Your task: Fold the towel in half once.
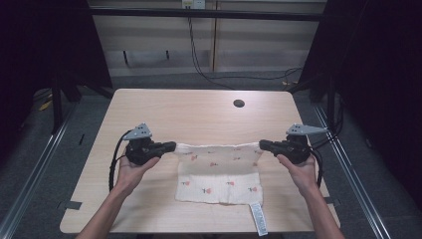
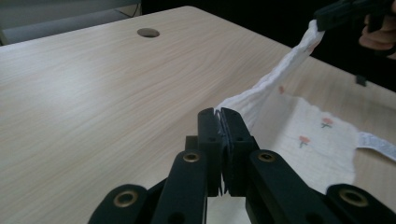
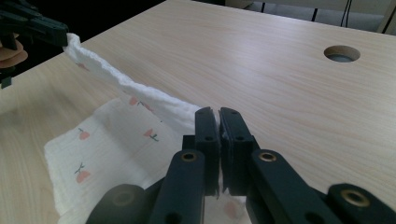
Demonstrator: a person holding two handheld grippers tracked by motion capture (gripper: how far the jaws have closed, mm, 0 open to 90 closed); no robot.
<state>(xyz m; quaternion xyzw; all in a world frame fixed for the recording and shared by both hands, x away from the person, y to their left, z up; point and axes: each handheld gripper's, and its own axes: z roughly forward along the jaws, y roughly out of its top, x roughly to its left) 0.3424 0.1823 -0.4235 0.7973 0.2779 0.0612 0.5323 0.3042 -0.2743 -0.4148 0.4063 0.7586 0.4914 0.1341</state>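
Here, my left hand-held gripper (image 1: 171,146) and my right hand-held gripper (image 1: 262,144) each pinch one far corner of the cloth (image 1: 219,174), jaws fully closed on the fabric. The cloth, white with small red flowers, sits at the centre of the worktop (image 1: 199,109), toward 6 o'clock. Its far edge is lifted and drawn taut between the two grippers, at 9 and 3 o'clock; its near part lies flat, with a white label (image 1: 258,219) trailing at 5 o'clock. The left gripper view shows the corner (image 2: 233,103) caught between the closed pads, and the right gripper view shows the same at the other corner (image 3: 187,114). The step appears to be a fold or a spreading. To do it well, I judge I should keep both hands level, hold even tension so the edge stays straight, and move them together. A round hole (image 1: 239,103) lies at 12 o'clock.
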